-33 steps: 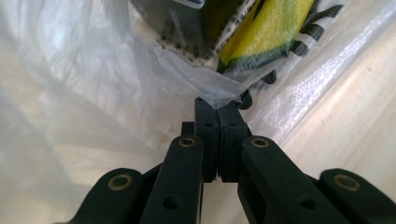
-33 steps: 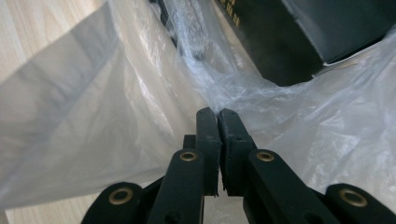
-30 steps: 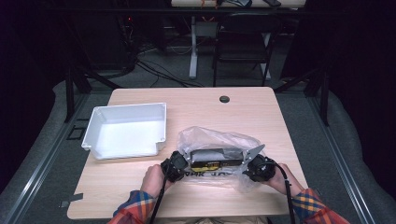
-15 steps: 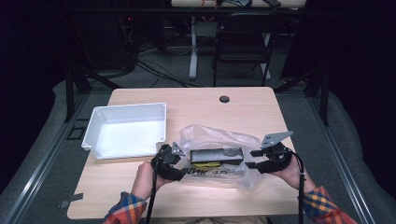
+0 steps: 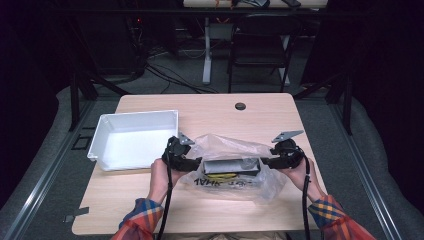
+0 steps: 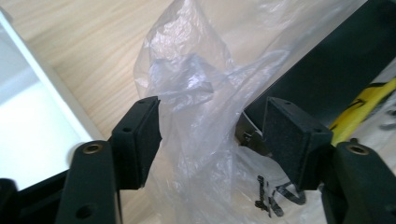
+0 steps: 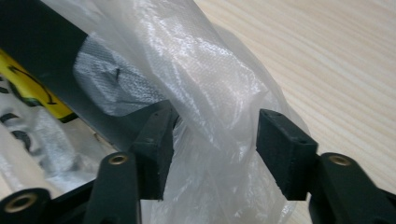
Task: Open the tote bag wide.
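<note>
Both my grippers, left [image 6: 208, 140] and right [image 7: 212, 149], jaws apart around plastic bag [image 5: 235, 167] ends; next, clamp film and lift.

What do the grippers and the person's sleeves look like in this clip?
Both the left gripper and the right gripper are black, each with two flat rectangular jaw pads, brass-coloured screws at the jaw bases, a grey three-cornered plate on top and a black cable trailing back. The sleeves are plaid in red, blue and yellow.

Bag [image 5: 235, 172] thin clear crinkled glossy plastic; surface [image 5: 280, 115] matt pale wood grain; tray [image 5: 102, 135] smooth white plastic; claw pads [image 6: 140, 140] matt black
</note>
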Demonstrator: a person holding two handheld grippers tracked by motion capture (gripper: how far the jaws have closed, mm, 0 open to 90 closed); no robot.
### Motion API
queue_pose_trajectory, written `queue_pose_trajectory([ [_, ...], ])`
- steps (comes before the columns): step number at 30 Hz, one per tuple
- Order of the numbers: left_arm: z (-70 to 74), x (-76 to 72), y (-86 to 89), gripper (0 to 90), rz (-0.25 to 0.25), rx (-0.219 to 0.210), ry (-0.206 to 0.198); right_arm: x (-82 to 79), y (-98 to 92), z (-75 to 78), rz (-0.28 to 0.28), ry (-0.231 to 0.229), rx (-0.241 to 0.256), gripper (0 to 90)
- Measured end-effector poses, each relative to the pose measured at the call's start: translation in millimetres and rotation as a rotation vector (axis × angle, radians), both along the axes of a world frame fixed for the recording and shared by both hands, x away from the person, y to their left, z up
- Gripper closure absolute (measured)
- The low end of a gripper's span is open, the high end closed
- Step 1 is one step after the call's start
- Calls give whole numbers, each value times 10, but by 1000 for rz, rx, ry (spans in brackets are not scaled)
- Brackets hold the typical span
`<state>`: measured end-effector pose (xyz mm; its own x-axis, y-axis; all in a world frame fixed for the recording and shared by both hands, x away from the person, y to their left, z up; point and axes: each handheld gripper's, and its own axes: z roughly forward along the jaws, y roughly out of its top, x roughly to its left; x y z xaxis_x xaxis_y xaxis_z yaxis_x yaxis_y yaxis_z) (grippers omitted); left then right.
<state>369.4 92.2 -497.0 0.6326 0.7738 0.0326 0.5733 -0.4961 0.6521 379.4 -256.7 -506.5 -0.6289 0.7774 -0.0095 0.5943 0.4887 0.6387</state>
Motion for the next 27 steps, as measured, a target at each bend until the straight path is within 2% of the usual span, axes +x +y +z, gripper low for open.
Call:
queue_pose_trajectory([
  [2, -63, 13, -21, 440, -2, 3, -1, 31, 21, -45, 4, 14, -1, 550],
  [3, -92, 21, -31, 482, -2, 12, -2, 47, 24, -60, 5, 17, -8, 615],
  [6, -188, 44, -59, 664, -7, 18, 11, 96, 33, -114, 9, 20, -26, 792],
  [9, -284, 74, -93, 810, -6, 44, 27, 153, 56, -191, 9, 19, -45, 889],
  [11, -331, 95, -105, 869, 4, 55, 33, 190, 77, -235, 9, 22, -75, 899],
  [14, -384, 134, -121, 897, 30, 93, 31, 255, 93, -299, -3, 10, -103, 900],
  [17, -439, 178, -116, 900, 51, 104, 45, 323, 112, -365, -24, -16, -156, 900],
  [19, -467, 192, -125, 900, 66, 126, 40, 375, 112, -394, -36, -22, -170, 900],
  [20, -473, 196, -131, 900, 68, 136, 41, 401, 124, -416, -49, -48, -199, 900],
  [21, -476, 198, -131, 900, 77, 142, 34, 417, 131, -436, -59, -60, -196, 900],
  [23, -488, 206, -128, 900, 94, 177, 22, 463, 122, -444, -75, -77, -217, 900],
  [24, -494, 211, -117, 900, 98, 178, 22, 493, 110, -442, -81, -78, -235, 900],
  [25, -505, 221, -105, 900, 104, 186, 32, 507, 99, -447, -94, -90, -228, 900],
  [27, -534, 229, -86, 900, 112, 204, 37, 540, 70, -455, -117, -100, -253, 900],
])
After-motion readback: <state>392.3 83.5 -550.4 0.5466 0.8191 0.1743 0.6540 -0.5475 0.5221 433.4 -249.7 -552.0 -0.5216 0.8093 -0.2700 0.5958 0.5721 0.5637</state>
